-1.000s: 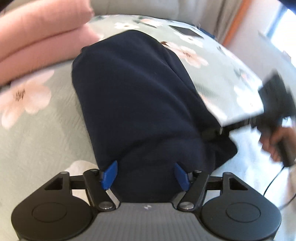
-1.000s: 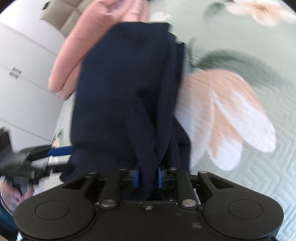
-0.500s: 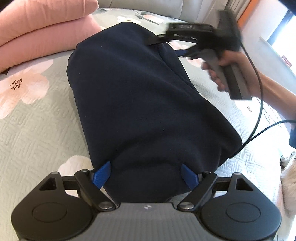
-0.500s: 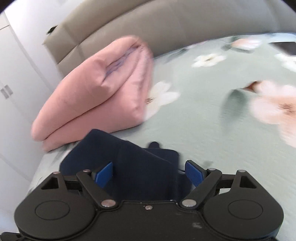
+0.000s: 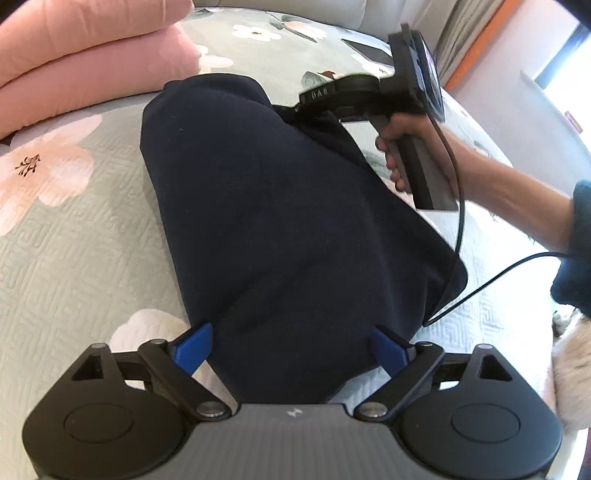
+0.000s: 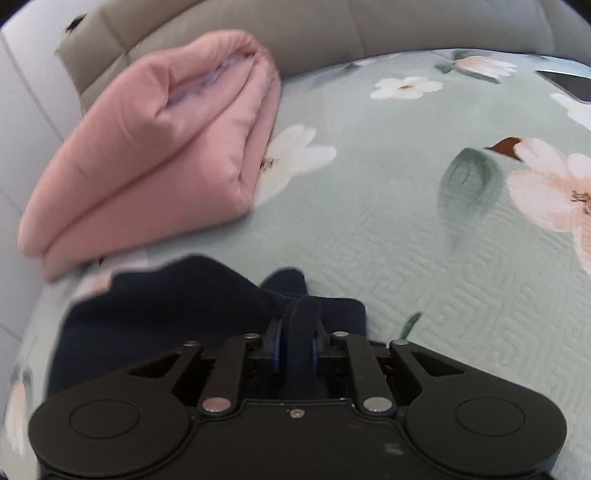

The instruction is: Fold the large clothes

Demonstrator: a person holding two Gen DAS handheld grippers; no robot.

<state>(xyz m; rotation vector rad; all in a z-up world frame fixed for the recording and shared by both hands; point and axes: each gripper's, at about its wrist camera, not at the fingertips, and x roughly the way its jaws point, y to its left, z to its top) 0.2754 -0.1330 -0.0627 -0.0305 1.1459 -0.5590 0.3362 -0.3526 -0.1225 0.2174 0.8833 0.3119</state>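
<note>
A navy garment (image 5: pixel 277 206) lies folded into a long band on the floral bedspread (image 5: pixel 74 240). My left gripper (image 5: pixel 291 347) sits at its near end. Its jaws are opening wide, with the cloth lying between the blue pads (image 5: pixel 192 345) and nothing pinched. At the far end a person's hand (image 5: pixel 402 147) holds the right gripper. In the right wrist view the right gripper (image 6: pixel 297 339) is closing, and its pads pinch a raised fold of the navy garment (image 6: pixel 166 314) at that end's edge.
A folded pink quilt (image 6: pixel 155 147) lies against the grey headboard (image 6: pixel 295 33), just beyond the garment; it is at the upper left (image 5: pixel 85 62) in the left wrist view. A black cable (image 5: pixel 491 273) trails from the right gripper. A dark flat object (image 6: pixel 569 83) rests far right on the bedspread (image 6: pixel 406 221).
The right gripper left the garment's right side, swung to its far end, opened, then closed on a fold there. The left jaws spread wider around the near end.
</note>
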